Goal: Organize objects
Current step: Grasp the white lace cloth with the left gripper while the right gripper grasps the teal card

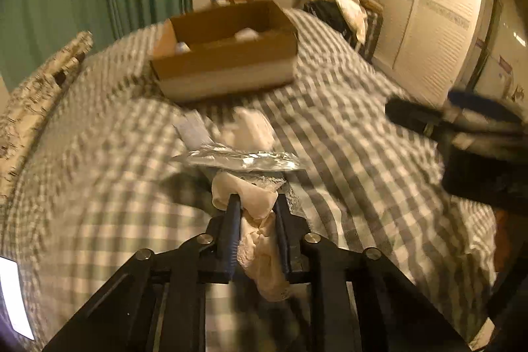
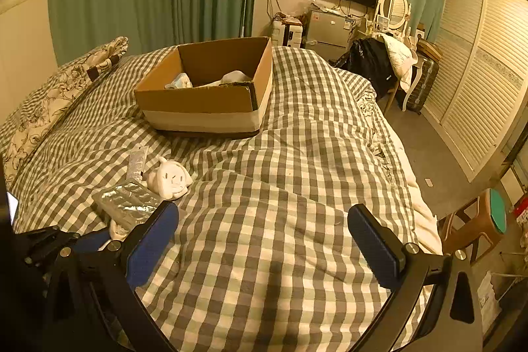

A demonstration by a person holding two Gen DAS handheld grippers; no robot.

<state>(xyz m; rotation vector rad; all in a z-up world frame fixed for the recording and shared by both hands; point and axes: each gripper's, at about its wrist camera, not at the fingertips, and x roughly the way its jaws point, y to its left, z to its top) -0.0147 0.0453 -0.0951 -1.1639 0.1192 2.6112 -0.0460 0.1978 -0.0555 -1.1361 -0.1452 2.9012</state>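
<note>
My left gripper (image 1: 255, 203) is shut on a pale pink cloth (image 1: 254, 197), held above the checked bed; it also shows at the lower left of the right wrist view (image 2: 115, 230). A silver foil pack (image 1: 244, 159) (image 2: 127, 202), a white plush toy (image 1: 252, 129) (image 2: 170, 178) and a small tube (image 1: 193, 127) (image 2: 137, 162) lie on the bed just beyond it. An open cardboard box (image 1: 227, 61) (image 2: 204, 108) stands further back, with white items inside. My right gripper (image 2: 264, 223) is open and empty over the bed; it also shows at the right of the left wrist view (image 1: 462, 121).
A floral pillow (image 2: 56, 108) lies along the bed's left side. A chair with dark clothes (image 2: 376, 65), a wardrobe (image 2: 478, 81) and a stool (image 2: 478, 223) stand to the right of the bed. A lit phone screen (image 1: 13, 296) is at the left edge.
</note>
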